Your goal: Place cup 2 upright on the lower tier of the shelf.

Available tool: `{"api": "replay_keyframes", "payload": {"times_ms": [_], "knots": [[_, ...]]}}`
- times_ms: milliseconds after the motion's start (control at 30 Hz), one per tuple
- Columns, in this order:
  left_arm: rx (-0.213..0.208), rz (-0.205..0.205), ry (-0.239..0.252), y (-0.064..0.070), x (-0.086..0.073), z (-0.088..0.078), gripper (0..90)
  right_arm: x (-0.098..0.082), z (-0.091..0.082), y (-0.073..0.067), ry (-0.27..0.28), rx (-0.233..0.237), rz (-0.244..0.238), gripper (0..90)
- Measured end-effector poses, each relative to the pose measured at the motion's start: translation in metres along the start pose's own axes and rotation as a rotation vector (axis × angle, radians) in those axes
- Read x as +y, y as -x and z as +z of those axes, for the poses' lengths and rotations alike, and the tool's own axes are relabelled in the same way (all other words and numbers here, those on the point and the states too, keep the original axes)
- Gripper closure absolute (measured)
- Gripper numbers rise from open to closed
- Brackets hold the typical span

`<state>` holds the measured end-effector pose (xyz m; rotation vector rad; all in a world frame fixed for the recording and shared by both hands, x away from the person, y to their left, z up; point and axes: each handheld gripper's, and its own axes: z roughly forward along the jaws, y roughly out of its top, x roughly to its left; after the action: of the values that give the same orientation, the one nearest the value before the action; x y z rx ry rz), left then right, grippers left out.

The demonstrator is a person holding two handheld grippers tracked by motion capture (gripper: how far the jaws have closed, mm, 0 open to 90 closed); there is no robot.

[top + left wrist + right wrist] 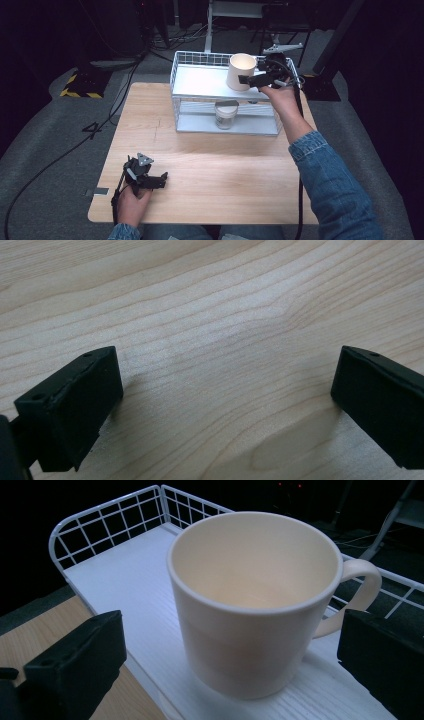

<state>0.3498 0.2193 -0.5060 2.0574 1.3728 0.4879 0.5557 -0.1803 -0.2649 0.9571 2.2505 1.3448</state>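
Scene: pale wood tabletop (210,170), white wire two-level shelf rack (200,85) in the upper centre of the high view.
Mug: cream ceramic mug with a loop handle (250,605), upright on the rack's top shelf, upper right of centre in the high view; empty inside; handle points to the right in the right gripper view.
Jar: small clear jar with a grey lid (226,114) on the lower shelf, below the mug (contents unclear).
Right gripper (230,655): up at the top shelf, jaws spread wide either side of the mug, not touching it as far as I can tell; nothing held.
Left gripper (225,405): low at the lower left of the high view, over bare tabletop, jaws wide apart, empty.
Handling (judgement): mug looks rigid, glazed, so probably slippery and chip-prone; moderate weight for one gripper.
Hold point (judgement): squeeze across the body about mid-height, clear of the handle; handle itself looks too thin and curved for a steady pinch.
Risk: tipping it off the shelf edge nearest the gripper.
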Motion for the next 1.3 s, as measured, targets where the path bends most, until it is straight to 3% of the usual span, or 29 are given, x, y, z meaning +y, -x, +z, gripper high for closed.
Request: {"api": "replay_keyframes", "payload": {"times_ms": [133, 367, 967, 1133, 1300], "knots": [[-0.001, 0.001, 0.0, 0.0, 0.0, 0.0, 0.6, -0.003, -0.013, -0.007, 0.001, 0.015, -0.028, 0.0], [-0.003, -0.001, 0.001, 0.001, -0.001, -0.001, 0.6, -0.015, -0.038, -0.015, 0.041, 0.065, -0.032, 0.0], [-0.003, -0.001, 0.001, 0.001, -0.001, -0.001, 0.6, -0.053, -0.086, -0.017, 0.036, 0.056, -0.064, 0.1], [-0.004, -0.002, 0.001, 0.001, -0.001, 0.0, 0.6, -0.066, -0.097, -0.015, 0.018, 0.038, -0.054, 0.1], [-0.006, 0.009, -0.002, 0.001, -0.001, -0.001, 0.5, -0.08, -0.108, -0.011, 0.037, 0.051, -0.003, 0.1]]}}
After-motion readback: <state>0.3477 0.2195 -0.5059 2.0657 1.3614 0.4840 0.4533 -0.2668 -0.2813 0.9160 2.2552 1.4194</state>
